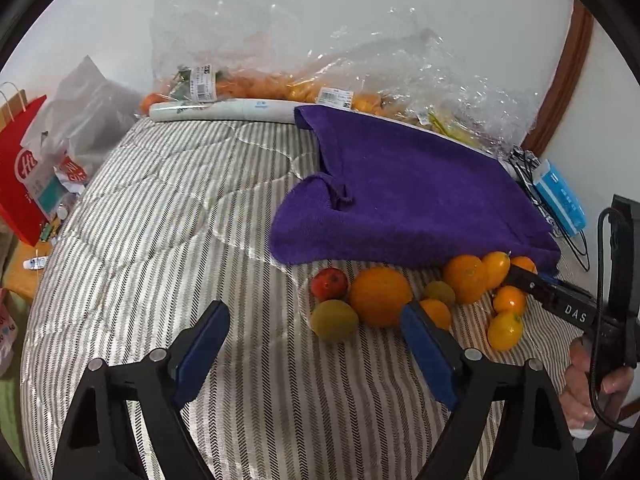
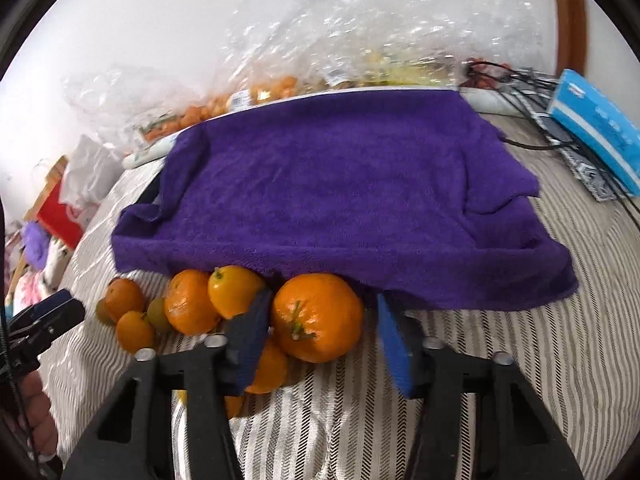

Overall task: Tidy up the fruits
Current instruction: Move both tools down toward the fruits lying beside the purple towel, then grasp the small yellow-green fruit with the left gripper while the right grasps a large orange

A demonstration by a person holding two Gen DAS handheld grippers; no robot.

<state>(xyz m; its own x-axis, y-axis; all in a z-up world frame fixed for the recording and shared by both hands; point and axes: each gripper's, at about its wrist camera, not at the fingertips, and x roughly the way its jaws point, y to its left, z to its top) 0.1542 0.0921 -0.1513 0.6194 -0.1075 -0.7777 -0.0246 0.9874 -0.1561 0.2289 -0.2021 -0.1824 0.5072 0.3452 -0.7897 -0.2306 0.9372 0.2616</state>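
A heap of loose fruit lies on the striped cover [image 1: 160, 220] by the near edge of a purple towel [image 1: 408, 200]. It holds a large orange [image 1: 380, 296], a red fruit [image 1: 330, 283], a green-yellow fruit [image 1: 334, 320] and several small oranges. My left gripper [image 1: 314, 340] is open just short of the green-yellow fruit, touching nothing. My right gripper [image 2: 320, 340] straddles a stemmed orange [image 2: 318, 316]. Its left pad is at the peel and its right pad [image 2: 392, 344] stands a little apart from it. Each gripper shows at the edge of the other's view.
Clear plastic bags of fruit [image 1: 256, 84] and a white roll [image 1: 224, 111] line the wall behind the towel. A blue box [image 2: 596, 128] and black cables lie at the right. A red paper bag [image 1: 20, 184] and clutter stand off the left edge.
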